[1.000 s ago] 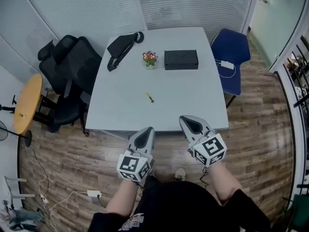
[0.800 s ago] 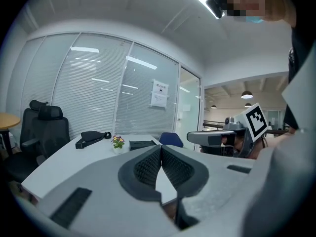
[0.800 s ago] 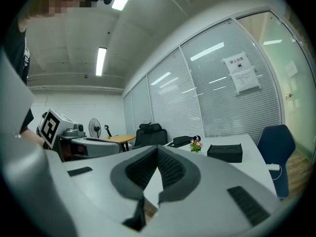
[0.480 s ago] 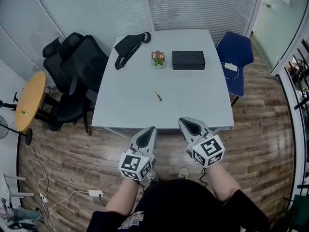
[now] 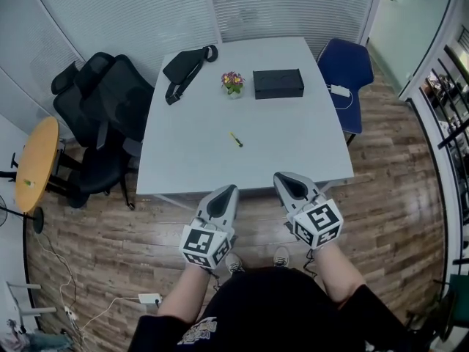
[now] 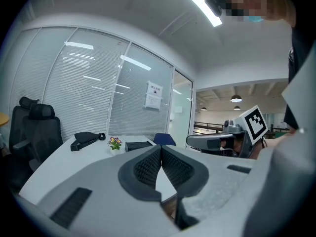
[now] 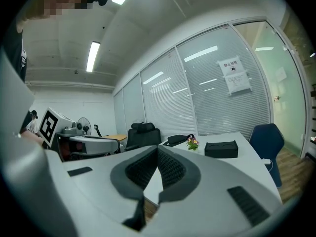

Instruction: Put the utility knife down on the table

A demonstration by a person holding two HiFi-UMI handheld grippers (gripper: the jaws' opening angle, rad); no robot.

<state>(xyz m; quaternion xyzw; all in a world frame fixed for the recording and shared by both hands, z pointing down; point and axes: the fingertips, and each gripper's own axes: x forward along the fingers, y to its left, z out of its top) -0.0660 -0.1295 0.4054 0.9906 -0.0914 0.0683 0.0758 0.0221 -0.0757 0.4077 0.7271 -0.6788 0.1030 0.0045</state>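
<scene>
Jaws of left gripper [image 5: 226, 191] and right gripper [image 5: 283, 179] pressed together, holding nothing. Utility knife [image 5: 236, 139] already lying on surface [image 5: 300, 149], well ahead of both. Likely light, rigid, slim; best pinched across mid-handle, clear of blade.

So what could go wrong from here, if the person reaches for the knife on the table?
1. The knife is small and lies flat mid-table. The left gripper and the right gripper are both shut and empty, short of the table edge; shut jaws might push the knife away instead of gripping it.
2. The knife is too small to tell whether its blade is out.
3. An overshoot could tip the flowers behind it.
</scene>
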